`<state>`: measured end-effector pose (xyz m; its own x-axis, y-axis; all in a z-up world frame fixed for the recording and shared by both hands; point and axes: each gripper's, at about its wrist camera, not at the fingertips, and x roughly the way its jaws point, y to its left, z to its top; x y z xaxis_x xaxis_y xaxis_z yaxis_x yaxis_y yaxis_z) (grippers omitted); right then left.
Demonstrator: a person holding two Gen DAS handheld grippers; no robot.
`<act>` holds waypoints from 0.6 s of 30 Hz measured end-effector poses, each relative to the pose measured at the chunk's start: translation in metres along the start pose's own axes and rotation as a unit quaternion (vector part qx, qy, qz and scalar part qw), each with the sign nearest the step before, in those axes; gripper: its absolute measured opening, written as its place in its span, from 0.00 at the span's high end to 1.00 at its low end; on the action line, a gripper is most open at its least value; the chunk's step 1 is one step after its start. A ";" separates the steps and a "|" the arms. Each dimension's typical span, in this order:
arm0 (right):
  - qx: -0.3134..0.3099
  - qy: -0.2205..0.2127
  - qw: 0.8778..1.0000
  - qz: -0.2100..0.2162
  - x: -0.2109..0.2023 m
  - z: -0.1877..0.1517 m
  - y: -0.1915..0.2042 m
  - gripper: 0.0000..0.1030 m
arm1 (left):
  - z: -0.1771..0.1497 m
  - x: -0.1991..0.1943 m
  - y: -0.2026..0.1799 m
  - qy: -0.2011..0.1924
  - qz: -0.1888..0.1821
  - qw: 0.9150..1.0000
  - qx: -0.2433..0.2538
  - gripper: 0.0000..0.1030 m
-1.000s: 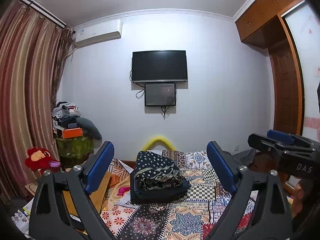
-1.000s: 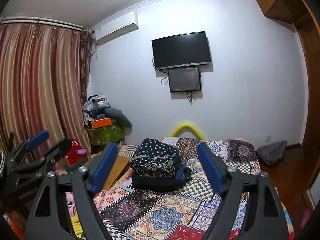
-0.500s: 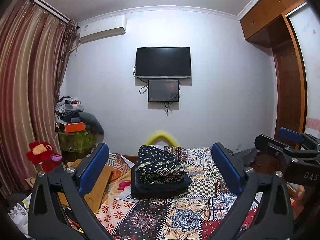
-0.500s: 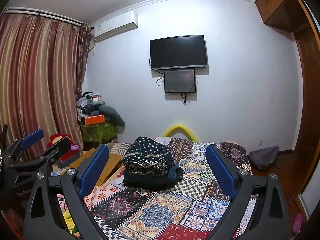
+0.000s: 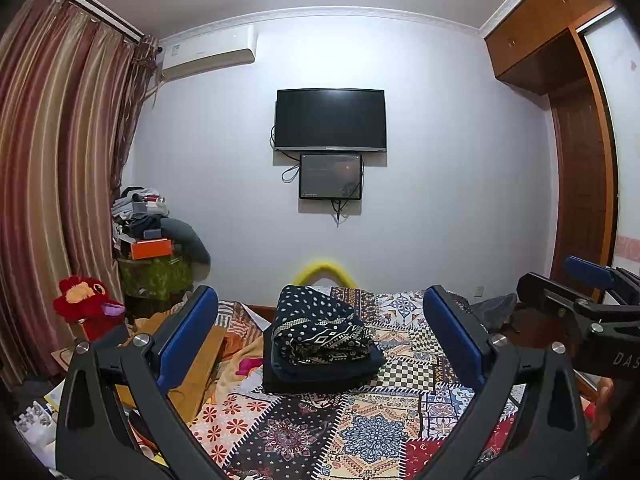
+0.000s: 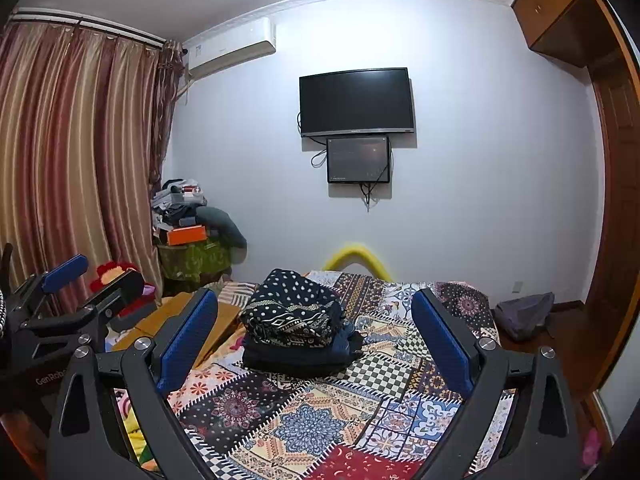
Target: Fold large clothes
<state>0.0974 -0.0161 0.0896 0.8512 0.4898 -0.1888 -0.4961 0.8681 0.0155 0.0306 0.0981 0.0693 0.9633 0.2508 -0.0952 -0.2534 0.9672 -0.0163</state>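
Gaping empty, both tools [image 5: 320,332] [image 6: 314,328]; folded clothes stack [image 5: 320,336] base partly hidden.

"DAS" — right tongs [image 5: 588,292]; "GenRobo" — left tongs [image 6: 92,280].

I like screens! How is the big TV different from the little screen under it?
The TV is wider and hangs higher; the little screen sits right below it. The TV looks plain black; the little screen shows a faint reddish glow. Both are dark rectangles on the white wall with cables dangling.

The dark clothes [image 5: 320,376] lie half hidden under the patterned bundle [image 5: 320,328] (their kind unclear).
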 end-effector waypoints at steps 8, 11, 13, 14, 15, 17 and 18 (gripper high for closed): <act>0.000 0.007 1.000 0.000 0.000 -0.001 -0.001 0.06 | -0.002 0.002 -0.002 0.004 0.003 1.000 0.001 0.00; 0.000 0.008 1.000 0.001 0.000 0.000 -0.001 0.06 | -0.001 0.003 -0.002 0.004 0.003 1.000 0.001 0.00; -0.002 0.009 1.000 0.001 -0.001 0.000 -0.001 0.06 | -0.001 0.003 -0.002 0.004 0.003 1.000 0.000 0.00; -0.003 0.010 1.000 0.001 -0.001 0.000 -0.001 0.06 | -0.001 0.003 -0.002 0.004 0.003 1.000 0.000 0.00; -0.003 0.010 1.000 0.000 -0.001 -0.001 -0.001 0.06 | -0.002 0.003 -0.002 0.004 0.003 1.000 0.000 0.00; -0.003 0.012 1.000 0.000 0.000 -0.001 -0.002 0.06 | -0.002 0.004 -0.002 0.005 0.003 1.000 0.000 0.00; -0.002 0.013 1.000 0.001 0.000 -0.001 -0.003 0.06 | -0.002 0.003 -0.003 0.006 0.004 1.000 -0.001 0.00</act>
<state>0.0983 -0.0185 0.0891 0.8458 0.4884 -0.2147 -0.4979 0.8672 0.0112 0.0343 0.0963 0.0670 0.9602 0.2578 -0.1071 -0.2610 0.9652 -0.0167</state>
